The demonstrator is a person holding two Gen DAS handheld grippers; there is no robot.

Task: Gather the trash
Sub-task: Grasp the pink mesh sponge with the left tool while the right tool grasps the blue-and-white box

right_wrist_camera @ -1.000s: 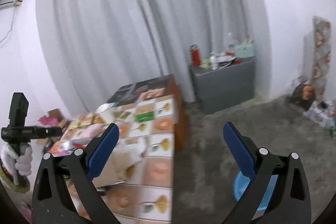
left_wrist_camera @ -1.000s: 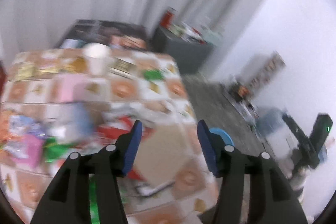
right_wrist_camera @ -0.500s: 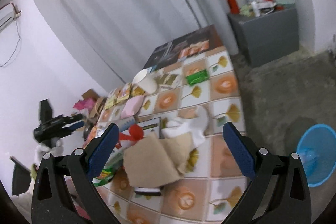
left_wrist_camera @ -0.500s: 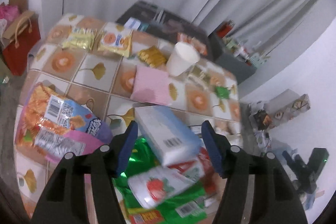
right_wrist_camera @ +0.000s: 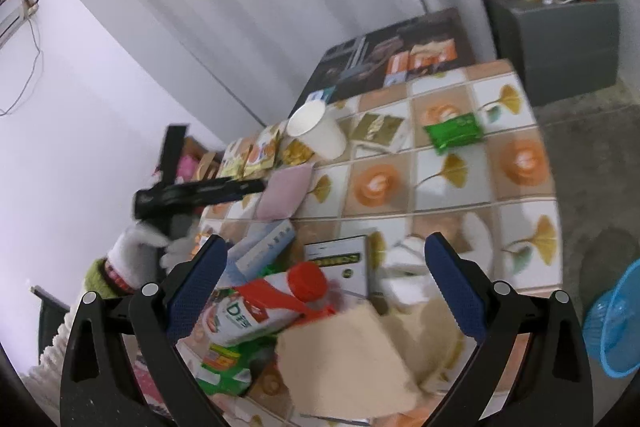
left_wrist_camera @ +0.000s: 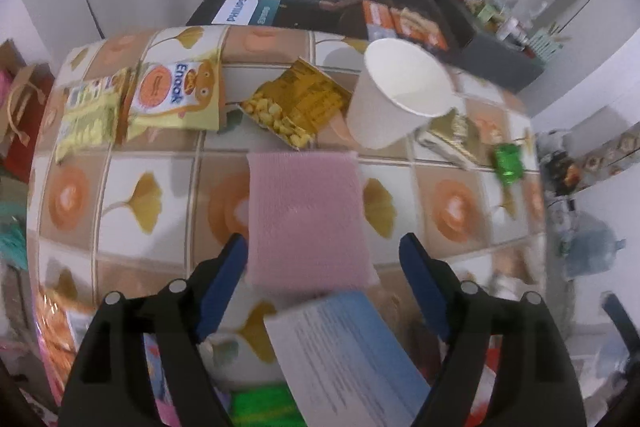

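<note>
— Both grippers have swung down toward the table since a second ago; the left gripper, which faced the far edge and floor then, now looks over the middle of the tiled cloth.

— How do its jaws stand?

— Wide apart, nothing between them. A pink napkin lies flat just ahead of the fingertips, and a blue-and-white box sits below, between the fingers in the view.

— And beyond the napkin?

— A white cup, tilted, with a yellow packet just beside it. Two snack bags lie to the left, a green wrapper to the right.

— The right gripper?

— Also spread wide and empty. It hangs over the near pile: a pouch with a red cap, a tan paper, crumpled white tissue.

— Where is the bin?

— A blue basket stands on the floor, off the table's right side, well apart from the trash.
</note>
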